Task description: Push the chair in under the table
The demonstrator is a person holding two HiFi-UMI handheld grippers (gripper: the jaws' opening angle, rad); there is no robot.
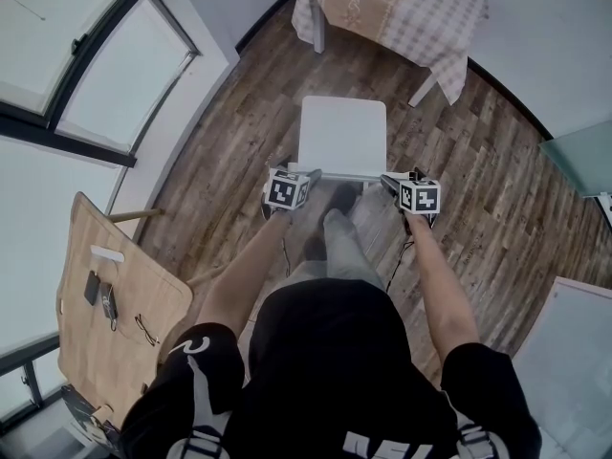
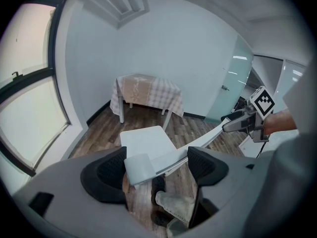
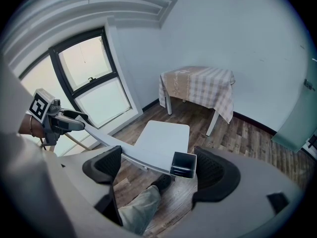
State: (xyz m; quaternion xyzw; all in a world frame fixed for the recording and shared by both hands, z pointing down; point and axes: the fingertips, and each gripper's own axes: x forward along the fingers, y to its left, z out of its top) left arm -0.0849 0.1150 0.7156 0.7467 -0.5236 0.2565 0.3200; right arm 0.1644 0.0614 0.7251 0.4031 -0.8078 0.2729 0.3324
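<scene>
Spread jaws on both grippers straddle the ends of the chair's [image 1: 342, 134] top rail [image 2: 168, 157], the left gripper [image 1: 295, 172] at one end and the right gripper [image 1: 400, 178] at the other. Neither pair visibly pinches it, a hold that seems meant for an even shove rather than a lift. The chair stands on the floor [image 1: 478, 161] mid-room, seat facing the cloth-covered table [image 1: 421, 12] and well apart from it, so the push looks yet to be made. Only the head view shows the bare strip of floor between chair and table. Only the gripper views show the gaps at the jaws, the rail's hollow right end [image 3: 183, 165] and a shoe [image 3: 161, 182] beneath it.
</scene>
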